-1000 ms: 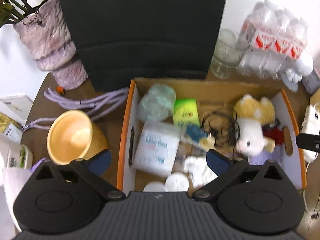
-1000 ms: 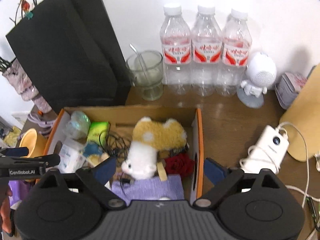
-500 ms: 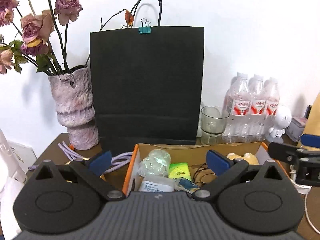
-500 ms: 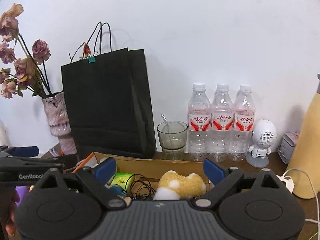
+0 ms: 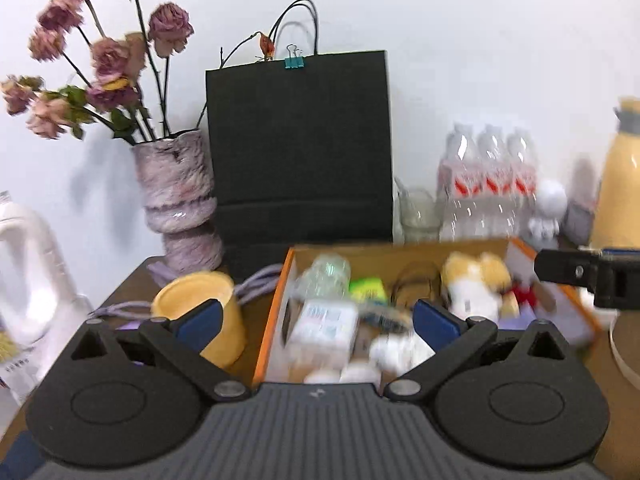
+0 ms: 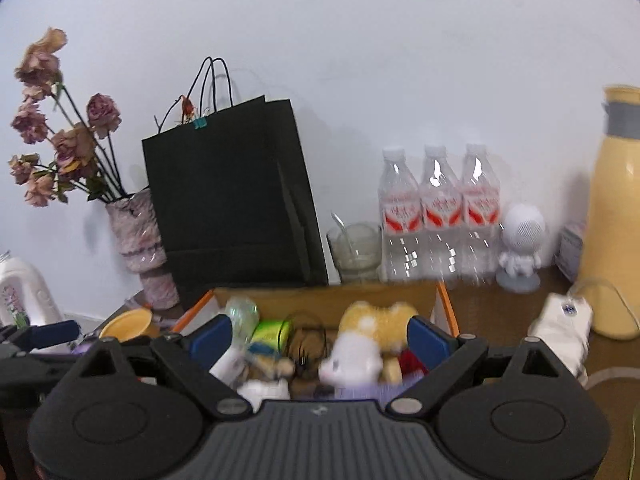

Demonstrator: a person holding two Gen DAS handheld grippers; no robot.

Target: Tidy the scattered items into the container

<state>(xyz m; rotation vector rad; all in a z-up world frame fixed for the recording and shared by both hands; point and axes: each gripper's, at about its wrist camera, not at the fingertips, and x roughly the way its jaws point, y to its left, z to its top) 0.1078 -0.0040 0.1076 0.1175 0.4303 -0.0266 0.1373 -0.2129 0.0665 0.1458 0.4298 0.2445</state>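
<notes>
An orange-edged cardboard box (image 5: 280, 288) sits on the brown table and holds a plush toy (image 5: 476, 280), a white packet (image 5: 324, 324), a green packet (image 5: 366, 286), a black cable and other small items. It also shows in the right wrist view (image 6: 444, 300), with the plush toy (image 6: 376, 328) inside. My left gripper (image 5: 316, 320) is open and empty, above the box's near left side. My right gripper (image 6: 320, 336) is open and empty, above the box's near side. A yellow cup (image 5: 200, 304) and a purple cord (image 5: 256, 280) lie left of the box.
A black paper bag (image 5: 300, 152) and a vase of dried roses (image 5: 176, 200) stand behind the box. Water bottles (image 6: 440, 208), a glass (image 6: 356, 252), a white figurine (image 6: 520, 248), a yellow flask (image 6: 616, 216) and a white charger (image 6: 560, 328) are at the right. A white jug (image 5: 28, 272) stands left.
Both grippers tilted up from looking down into the box to a level view, then dipped slightly. Both stay open and empty. The current frames are motion-blurred.
</notes>
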